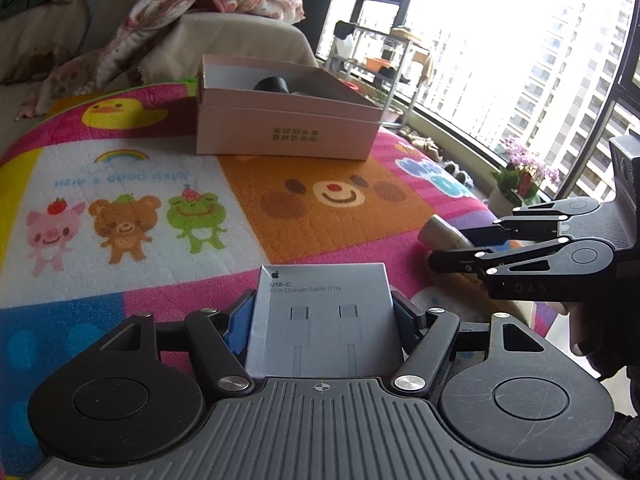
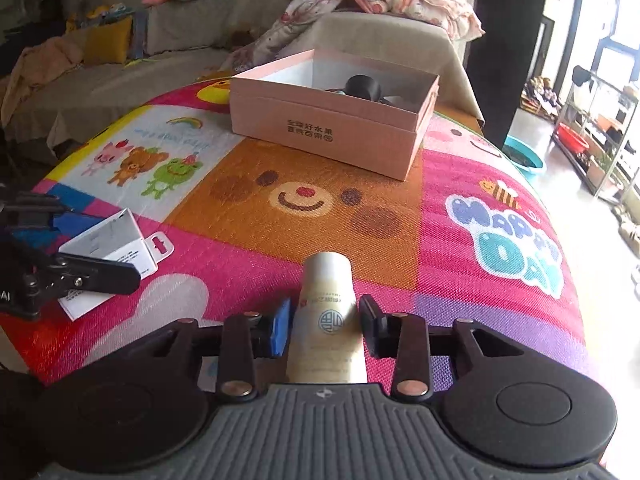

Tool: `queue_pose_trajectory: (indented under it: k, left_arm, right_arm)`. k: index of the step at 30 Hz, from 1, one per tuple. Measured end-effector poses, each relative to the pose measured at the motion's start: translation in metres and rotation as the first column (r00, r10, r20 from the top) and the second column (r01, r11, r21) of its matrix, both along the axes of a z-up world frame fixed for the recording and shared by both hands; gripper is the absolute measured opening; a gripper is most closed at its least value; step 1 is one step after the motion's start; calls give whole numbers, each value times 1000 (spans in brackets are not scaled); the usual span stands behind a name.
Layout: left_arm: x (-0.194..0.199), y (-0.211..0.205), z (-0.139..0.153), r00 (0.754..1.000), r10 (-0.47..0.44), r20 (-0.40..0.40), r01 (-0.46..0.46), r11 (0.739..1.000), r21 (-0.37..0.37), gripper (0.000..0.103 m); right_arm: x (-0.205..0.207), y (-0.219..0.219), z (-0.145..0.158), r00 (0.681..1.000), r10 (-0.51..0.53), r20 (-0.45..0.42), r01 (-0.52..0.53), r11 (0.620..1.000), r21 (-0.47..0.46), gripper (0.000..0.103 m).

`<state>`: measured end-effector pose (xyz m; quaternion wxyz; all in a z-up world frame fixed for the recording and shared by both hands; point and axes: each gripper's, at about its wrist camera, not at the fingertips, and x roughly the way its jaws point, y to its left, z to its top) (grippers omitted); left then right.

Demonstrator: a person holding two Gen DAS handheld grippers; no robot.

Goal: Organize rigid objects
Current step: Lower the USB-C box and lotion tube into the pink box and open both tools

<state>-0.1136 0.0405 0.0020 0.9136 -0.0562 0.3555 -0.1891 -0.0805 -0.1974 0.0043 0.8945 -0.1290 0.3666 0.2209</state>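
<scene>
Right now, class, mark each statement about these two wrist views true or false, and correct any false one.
1. The left gripper holds a white cable box. True.
2. The right gripper holds nothing. False: its jaws grip a cream tube.
3. The pink box has its lid on. False: it is open at the top, and a dark object lies inside.
4. The pink box stands on a colourful cartoon mat. True.
5. The tube's cap points back toward the camera. False: the cap points away, toward the pink box.
</scene>
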Motion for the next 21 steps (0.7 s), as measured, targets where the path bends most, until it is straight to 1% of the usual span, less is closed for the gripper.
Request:
queue_pose_trajectory:
  k: [3, 6, 8, 10, 12, 13, 15, 17, 18, 19, 21]
  left_arm:
    - [-1, -2, 1, 1000, -12, -2, 12, 1000, 18, 74]
    - [-2, -3, 3, 1000, -19, -1, 19, 999, 30, 74]
    - [1, -1, 7, 1000, -22, 3, 22, 1000, 23, 74]
    - [10, 6, 22, 999, -32, 7, 33, 999, -4, 74]
    - [26, 14, 48, 998, -41, 50, 43, 999, -31, 74]
    - [37, 18, 66, 995, -43, 92, 46, 998, -37, 74]
    - [63, 23, 96, 984, -23, 175, 26, 999, -19, 74]
    - [93, 24, 115, 969, 15, 248, -21, 1000, 20, 74]
    - [113, 24, 122, 962, 39, 271, -47, 999, 25, 74]
    - [136, 23, 126, 959, 62, 277, -69, 998, 14, 74]
    - [177, 25, 127, 963, 98, 252, -90, 995, -43, 74]
  right_arm:
    - [-8, -2, 2, 1000, 24, -1, -24, 1000, -11, 35]
    - [-12, -9, 8, 1000, 20, -14, -20, 1000, 9, 34]
    - [-12, -13, 15, 1000, 13, -12, -13, 1000, 25, 34]
    - [-11, -15, 29, 1000, 8, 4, -8, 999, 42, 34]
    - [-3, -17, 54, 999, 2, 49, -5, 998, 61, 34]
    - [5, -17, 72, 997, -6, 83, -1, 997, 79, 34]
    - [24, -15, 107, 989, -23, 146, 5, 993, 120, 34]
    - [53, -11, 140, 980, -49, 193, 16, 985, 172, 34]
    - [71, -8, 152, 978, -66, 200, 26, 980, 198, 34]
    - [90, -3, 161, 977, -84, 197, 39, 974, 222, 34]
    - [131, 9, 169, 975, -118, 186, 69, 965, 252, 34]
